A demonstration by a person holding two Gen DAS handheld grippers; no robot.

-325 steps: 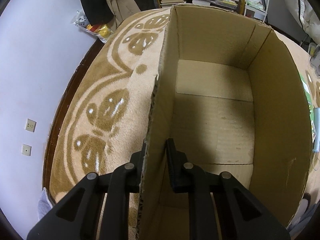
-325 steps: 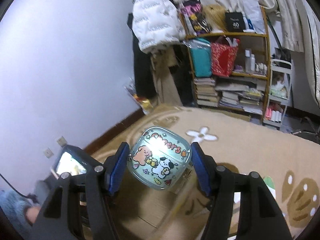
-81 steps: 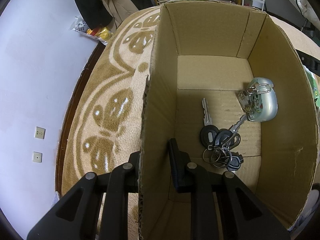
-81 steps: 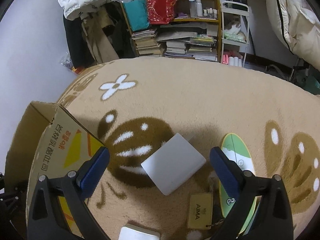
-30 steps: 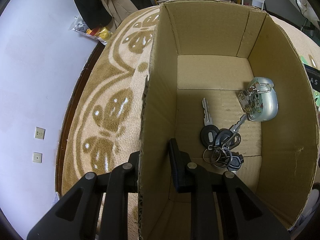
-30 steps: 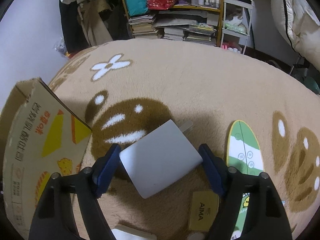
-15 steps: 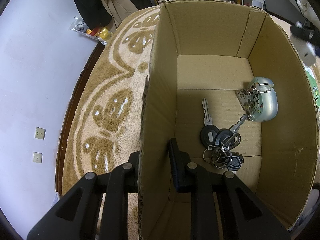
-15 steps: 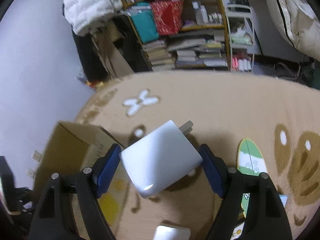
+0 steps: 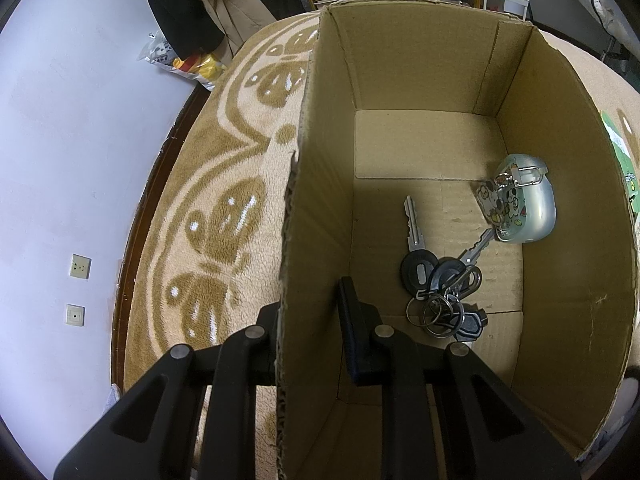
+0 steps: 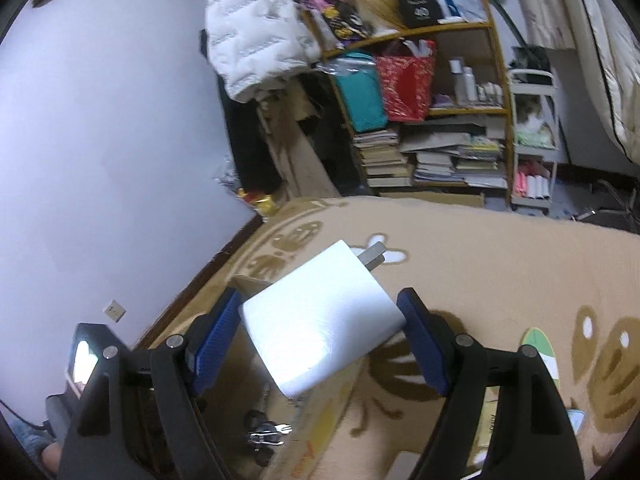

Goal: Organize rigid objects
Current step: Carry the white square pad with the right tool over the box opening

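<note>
The right gripper [image 10: 322,340] is pinching a white charger [image 10: 320,322] by its sides, holding it in the air above the cardboard box [image 9: 560,240]. The left gripper [image 9: 308,320] is clamping the box's wall, steadying it. Doing this well likely means lowering the charger over bare floor, away from the keys [image 9: 436,280] and the small case [image 9: 524,208], before letting go.

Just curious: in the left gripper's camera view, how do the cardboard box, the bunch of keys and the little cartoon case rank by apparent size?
1. cardboard box, by far.
2. bunch of keys.
3. cartoon case, somewhat smaller in spread than the keys.
</note>
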